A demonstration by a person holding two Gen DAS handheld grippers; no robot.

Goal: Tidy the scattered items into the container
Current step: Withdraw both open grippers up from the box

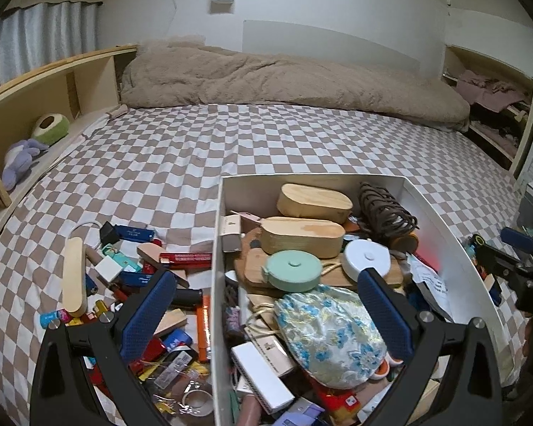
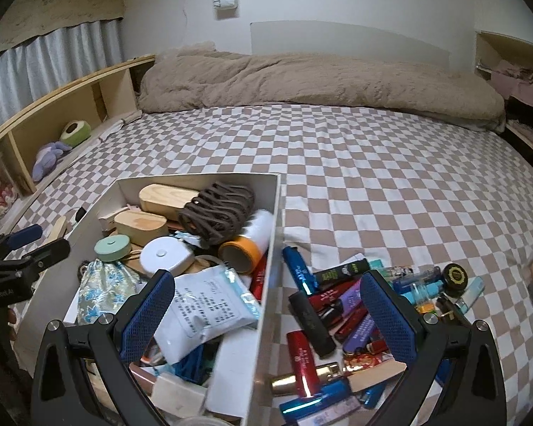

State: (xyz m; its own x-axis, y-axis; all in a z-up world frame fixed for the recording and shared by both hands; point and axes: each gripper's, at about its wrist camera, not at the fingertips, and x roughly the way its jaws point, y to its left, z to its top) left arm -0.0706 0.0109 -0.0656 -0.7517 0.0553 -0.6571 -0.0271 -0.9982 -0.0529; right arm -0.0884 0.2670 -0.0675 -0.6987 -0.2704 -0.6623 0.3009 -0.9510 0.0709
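Hovering above the box (image 1: 216,248), left gripper (image 1: 266,301) spread empty, right gripper (image 2: 268,305) likewise spread

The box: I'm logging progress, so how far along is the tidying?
Partly done. The white box already holds plenty: wooden cases, two tape measures, a floral pouch. Nothing is in hand; both the left hand-held gripper and the right hand-held gripper are open and empty above the box walls. Left: the lighter pile right of the box and the clutter to its left.
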